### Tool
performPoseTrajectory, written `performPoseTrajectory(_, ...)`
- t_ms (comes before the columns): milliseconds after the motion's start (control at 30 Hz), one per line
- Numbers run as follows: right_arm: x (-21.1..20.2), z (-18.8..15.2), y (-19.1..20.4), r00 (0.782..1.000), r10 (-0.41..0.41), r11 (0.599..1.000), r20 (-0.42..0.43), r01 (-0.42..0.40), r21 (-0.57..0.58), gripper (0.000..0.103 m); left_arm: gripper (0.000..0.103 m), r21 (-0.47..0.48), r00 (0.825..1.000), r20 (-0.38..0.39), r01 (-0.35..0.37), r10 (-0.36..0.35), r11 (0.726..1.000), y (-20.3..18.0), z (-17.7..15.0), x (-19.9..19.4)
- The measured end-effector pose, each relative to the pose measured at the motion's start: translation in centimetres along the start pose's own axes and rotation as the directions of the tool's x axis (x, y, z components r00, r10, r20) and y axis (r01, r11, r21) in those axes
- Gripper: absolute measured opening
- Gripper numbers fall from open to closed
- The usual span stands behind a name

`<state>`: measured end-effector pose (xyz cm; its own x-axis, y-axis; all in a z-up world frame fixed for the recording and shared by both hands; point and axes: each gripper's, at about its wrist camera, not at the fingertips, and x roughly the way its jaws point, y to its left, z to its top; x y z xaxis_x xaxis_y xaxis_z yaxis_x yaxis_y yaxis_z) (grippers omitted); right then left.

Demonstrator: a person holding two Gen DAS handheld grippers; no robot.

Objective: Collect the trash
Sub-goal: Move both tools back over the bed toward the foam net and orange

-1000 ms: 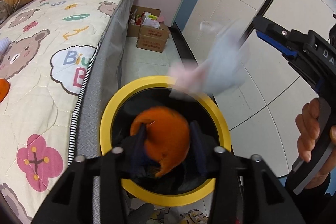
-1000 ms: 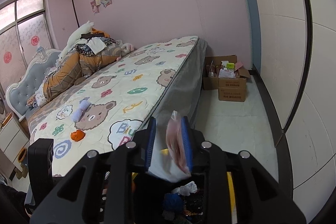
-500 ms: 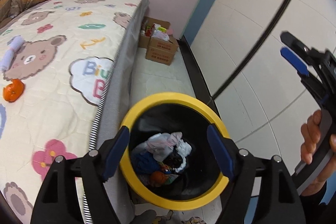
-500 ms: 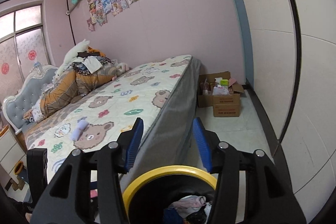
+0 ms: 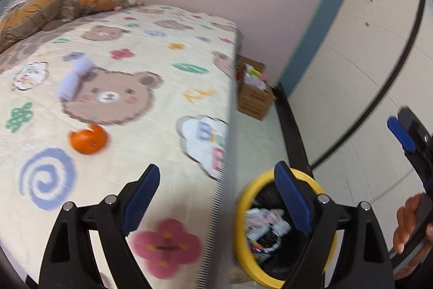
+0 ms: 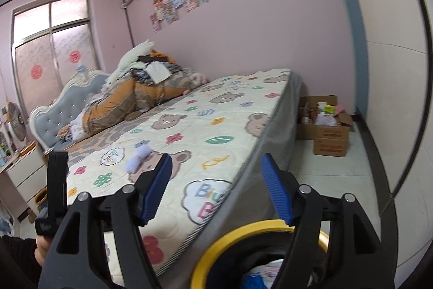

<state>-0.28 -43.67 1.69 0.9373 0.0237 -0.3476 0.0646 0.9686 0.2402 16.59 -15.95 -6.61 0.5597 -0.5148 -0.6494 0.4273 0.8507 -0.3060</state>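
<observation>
orange peel (image 5: 88,139) on bed, beyond opening, empty left gripper (image 5: 216,178)

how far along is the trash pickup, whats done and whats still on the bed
Done: the yellow-rimmed bin beside the bed already holds crumpled trash. In hand: nothing; the left gripper and right gripper are both opening with nothing between the fingers. Left: an orange peel and a lilac wad lie on the bed.
</observation>
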Motion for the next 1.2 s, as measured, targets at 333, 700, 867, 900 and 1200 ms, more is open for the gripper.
performPoseTrajectory(333,7.3,-1.0,5.8,0.985,0.150,0.988,-0.087,-0.153,-0.023,0.069,0.087,-0.095,0.985,0.058,-0.156,0.161,0.983,9.0,3.4,-1.3)
performPoseTrajectory(700,16.9,-4.6,11.8,0.946,0.226,0.969,-0.234,-0.244,-0.048,0.070,0.087,-0.193,0.954,0.049,-0.281,0.295,0.940,19.3,7.1,-0.3)
performPoseTrajectory(867,22.1,-7.0,14.2,0.912,0.239,0.962,-0.335,-0.269,-0.047,0.070,0.087,-0.210,0.946,-0.005,-0.317,0.323,0.925,22.9,8.4,2.5)
performPoseTrajectory(900,22.7,-7.3,14.4,0.908,0.238,0.962,-0.345,-0.270,-0.048,0.070,0.087,-0.210,0.945,-0.013,-0.323,0.328,0.923,23.3,8.6,3.1)
performPoseTrajectory(1200,28.0,-10.4,18.2,0.883,0.237,0.953,-0.406,-0.293,-0.082,0.073,0.087,-0.210,0.942,-0.064,-0.336,0.330,0.918,25.7,11.3,8.4)
